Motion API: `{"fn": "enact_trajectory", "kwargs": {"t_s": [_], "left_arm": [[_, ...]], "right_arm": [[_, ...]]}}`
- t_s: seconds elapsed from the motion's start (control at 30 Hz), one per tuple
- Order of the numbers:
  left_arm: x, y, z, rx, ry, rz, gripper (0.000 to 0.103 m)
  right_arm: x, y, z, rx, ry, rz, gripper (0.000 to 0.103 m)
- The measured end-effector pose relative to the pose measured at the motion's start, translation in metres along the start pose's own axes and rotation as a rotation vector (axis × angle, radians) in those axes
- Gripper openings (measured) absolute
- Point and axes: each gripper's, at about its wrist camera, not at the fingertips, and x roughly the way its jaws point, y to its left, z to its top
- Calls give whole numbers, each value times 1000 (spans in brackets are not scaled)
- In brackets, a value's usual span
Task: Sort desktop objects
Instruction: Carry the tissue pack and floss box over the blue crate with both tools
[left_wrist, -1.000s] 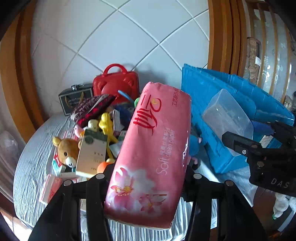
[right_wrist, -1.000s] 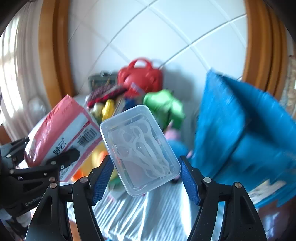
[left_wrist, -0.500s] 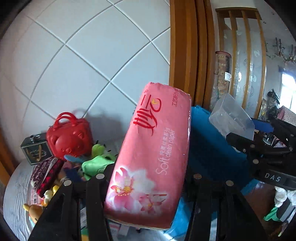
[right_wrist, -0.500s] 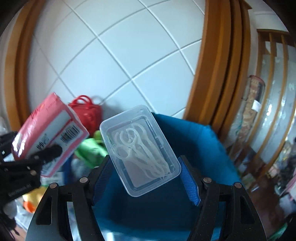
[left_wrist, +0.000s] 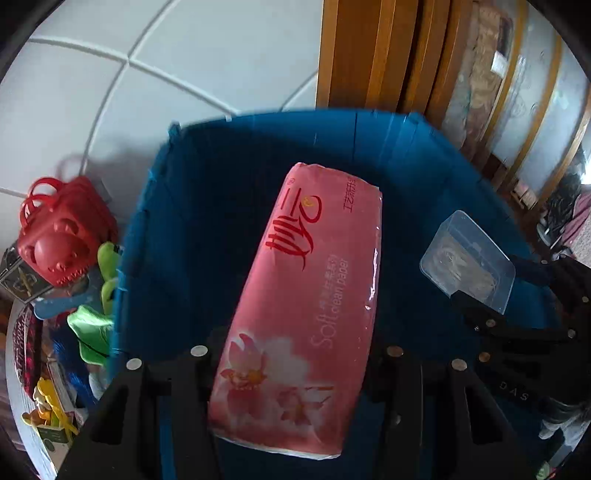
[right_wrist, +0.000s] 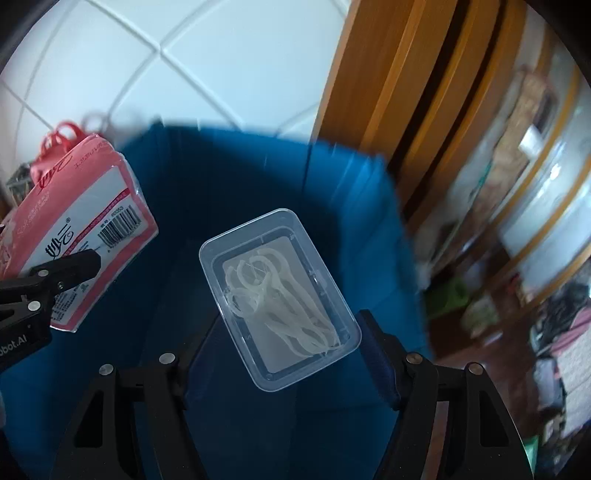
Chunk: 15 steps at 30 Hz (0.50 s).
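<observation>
With my left tool (left_wrist: 291, 354) clenched on the tissue pack (left_wrist: 306, 295) and my right tool (right_wrist: 280, 354) clenched on the floss box (right_wrist: 279, 295), both over the blue bin (left_wrist: 207, 206), I should lower before letting go.

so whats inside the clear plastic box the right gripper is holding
White plastic floss picks, tangled in the clear rectangular plastic box. Their count is unclear because they overlap.
</observation>
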Motion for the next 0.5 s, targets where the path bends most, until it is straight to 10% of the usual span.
{"fn": "enact_trajectory", "kwargs": {"t_s": [0.2,0.5], "left_arm": [[100,-6,-36,21,352,66,49],[150,-26,-85,146,585,184,51]], "right_arm": [[104,24,-51,-120,332,-2,71],[161,61,-139,-175,713,33,71]]}}
